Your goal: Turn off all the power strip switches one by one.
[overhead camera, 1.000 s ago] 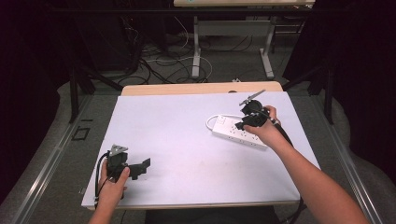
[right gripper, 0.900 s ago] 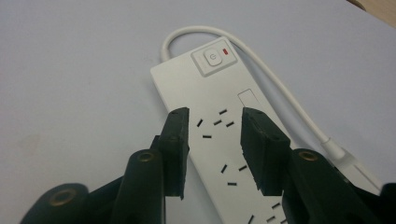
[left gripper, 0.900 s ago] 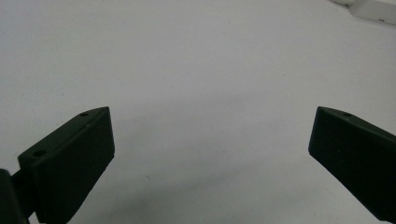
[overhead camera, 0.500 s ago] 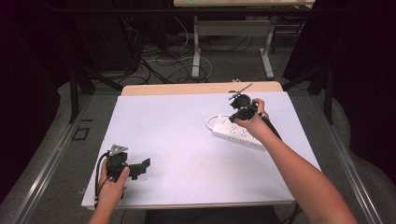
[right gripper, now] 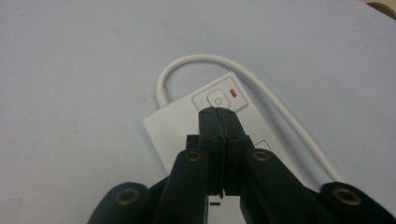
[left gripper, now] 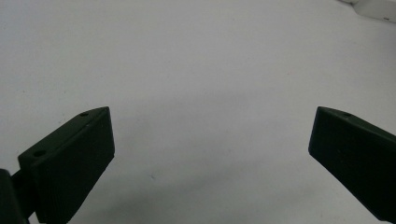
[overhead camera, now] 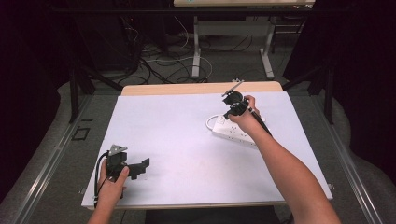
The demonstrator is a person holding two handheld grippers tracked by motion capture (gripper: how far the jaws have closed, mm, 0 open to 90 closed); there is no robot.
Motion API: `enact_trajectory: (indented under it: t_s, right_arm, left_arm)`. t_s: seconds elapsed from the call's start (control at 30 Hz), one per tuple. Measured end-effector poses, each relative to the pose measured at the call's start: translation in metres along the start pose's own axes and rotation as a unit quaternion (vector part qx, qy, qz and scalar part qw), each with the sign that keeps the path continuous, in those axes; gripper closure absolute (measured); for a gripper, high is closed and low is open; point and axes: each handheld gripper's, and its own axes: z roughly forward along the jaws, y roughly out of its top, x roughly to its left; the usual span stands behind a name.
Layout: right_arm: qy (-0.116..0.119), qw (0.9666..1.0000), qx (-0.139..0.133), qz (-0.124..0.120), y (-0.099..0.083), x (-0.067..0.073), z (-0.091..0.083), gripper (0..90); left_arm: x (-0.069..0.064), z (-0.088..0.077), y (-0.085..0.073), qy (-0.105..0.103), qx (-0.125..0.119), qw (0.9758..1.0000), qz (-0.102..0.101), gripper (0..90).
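**Right tongs clenched over the power strip's switch**

On the high view the left tongs [overhead camera: 140,166] sit at about 7 o'clock on the white tabletop [overhead camera: 187,140], held low in the left hand [overhead camera: 112,184]. How wide they stand is hard to read there; the left gripper view settles it: the two jaws are spread wide, released, with bare tabletop between them and a corner of the strip [left gripper: 373,7] at 1 o'clock.

The strip [overhead camera: 233,132] lies at about 2 o'clock on the tabletop, partly under the right hand [overhead camera: 243,114]. The right tongs [overhead camera: 232,103] hang over its far end. The right gripper view shows what the high view hides: the jaws have just been closing and are now clenched together with nothing between them, tips [right gripper: 218,112] just at the round switch [right gripper: 216,99], a red lamp [right gripper: 234,94] beside it, the cord [right gripper: 280,109] looping off behind.
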Motion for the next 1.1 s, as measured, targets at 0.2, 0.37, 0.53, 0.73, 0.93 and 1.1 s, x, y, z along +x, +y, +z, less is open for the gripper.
enact_trajectory:
  t_s: [0.2, 0.37, 0.53, 0.73, 0.93, 1.1]
  right_arm:
    - [-0.007, 0.9998, 0.011, 0.014, 0.006, -0.003, 0.011, 90.0]
    - [-0.009, 0.9997, 0.010, 0.022, 0.006, -0.005, 0.021, 90.0]
    - [-0.007, 0.9995, 0.021, 0.023, 0.006, -0.007, 0.028, 90.0]
    - [-0.006, 0.9990, 0.022, 0.038, 0.007, -0.009, 0.038, 90.0]
    - [-0.002, 0.9989, 0.017, 0.043, 0.006, -0.009, 0.047, 90.0]
    - [-0.006, 0.9990, 0.026, 0.036, 0.008, -0.008, 0.050, 90.0]
  left_arm:
    - [0.001, 0.000, 0.000, -0.002, -0.001, 1.0000, -0.002, 0.3]
    - [0.001, 0.000, 0.001, -0.004, 0.002, 1.0000, 0.000, 0.3]
    - [0.001, 0.001, 0.000, -0.003, -0.003, 1.0000, -0.001, 0.3]
    - [0.002, 0.002, 0.000, -0.004, -0.001, 1.0000, -0.002, 0.4]
    - [0.003, 0.003, 0.000, -0.004, 0.002, 1.0000, -0.002, 0.4]
    - [0.003, 0.003, -0.001, -0.004, 0.003, 1.0000, -0.005, 0.4]
